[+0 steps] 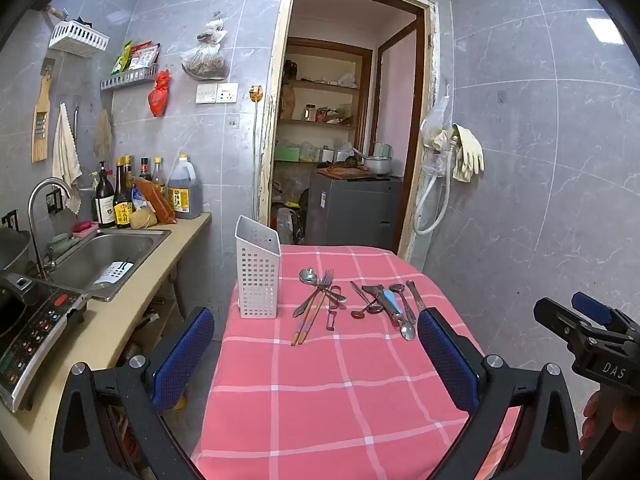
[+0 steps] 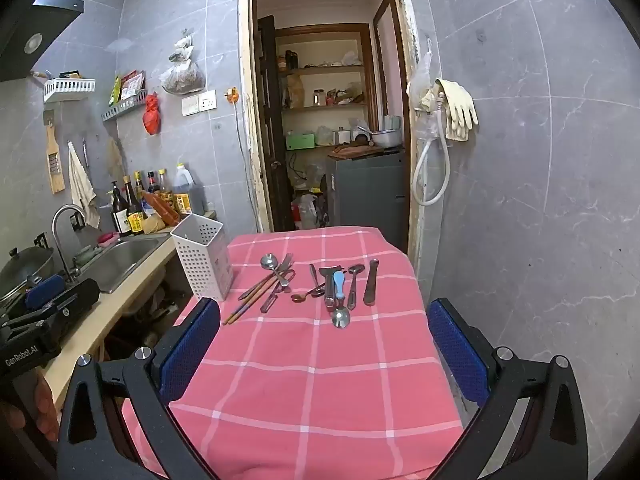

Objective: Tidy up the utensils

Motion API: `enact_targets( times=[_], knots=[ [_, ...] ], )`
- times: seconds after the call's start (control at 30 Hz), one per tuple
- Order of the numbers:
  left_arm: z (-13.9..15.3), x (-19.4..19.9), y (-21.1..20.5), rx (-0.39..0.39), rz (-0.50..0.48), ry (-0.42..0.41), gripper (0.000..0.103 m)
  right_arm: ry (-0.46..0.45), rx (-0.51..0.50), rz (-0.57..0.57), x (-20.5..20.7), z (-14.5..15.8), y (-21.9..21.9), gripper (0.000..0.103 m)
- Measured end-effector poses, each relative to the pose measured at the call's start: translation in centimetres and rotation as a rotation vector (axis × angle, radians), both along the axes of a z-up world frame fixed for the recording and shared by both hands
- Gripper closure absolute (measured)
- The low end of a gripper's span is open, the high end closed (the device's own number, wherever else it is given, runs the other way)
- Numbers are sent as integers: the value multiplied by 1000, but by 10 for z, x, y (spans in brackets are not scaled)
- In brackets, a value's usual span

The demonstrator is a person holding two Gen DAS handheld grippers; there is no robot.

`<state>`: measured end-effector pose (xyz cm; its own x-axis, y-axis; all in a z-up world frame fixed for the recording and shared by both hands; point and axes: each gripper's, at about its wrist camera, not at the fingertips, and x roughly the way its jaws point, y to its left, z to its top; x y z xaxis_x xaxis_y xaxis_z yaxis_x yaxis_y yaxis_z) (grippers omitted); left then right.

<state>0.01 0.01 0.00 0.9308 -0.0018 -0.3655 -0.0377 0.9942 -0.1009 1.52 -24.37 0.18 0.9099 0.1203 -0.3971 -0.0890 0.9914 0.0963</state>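
A matt pink checked cloth [image 2: 304,368] covers the surface. The utensils [image 2: 340,288] look like glossy metal, the chopsticks [image 2: 250,300] perhaps wood. The holder [image 1: 258,276] is perforated white plastic; the fingers [image 1: 182,356] carry rough-textured blue pads on black plastic

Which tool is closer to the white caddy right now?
Left. The caddy stands just ahead of the left tool, near its left finger. The right tool is further right, facing the right-hand utensils, with the caddy off to its left.
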Motion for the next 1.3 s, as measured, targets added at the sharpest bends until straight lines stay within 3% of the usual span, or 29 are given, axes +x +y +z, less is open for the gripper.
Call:
enact_targets(
  times=[1.3],
  knots=[
    [-4, 3, -5, -11, 3, 4, 1, 10, -5, 2, 1, -4, 2, 1]
  ],
)
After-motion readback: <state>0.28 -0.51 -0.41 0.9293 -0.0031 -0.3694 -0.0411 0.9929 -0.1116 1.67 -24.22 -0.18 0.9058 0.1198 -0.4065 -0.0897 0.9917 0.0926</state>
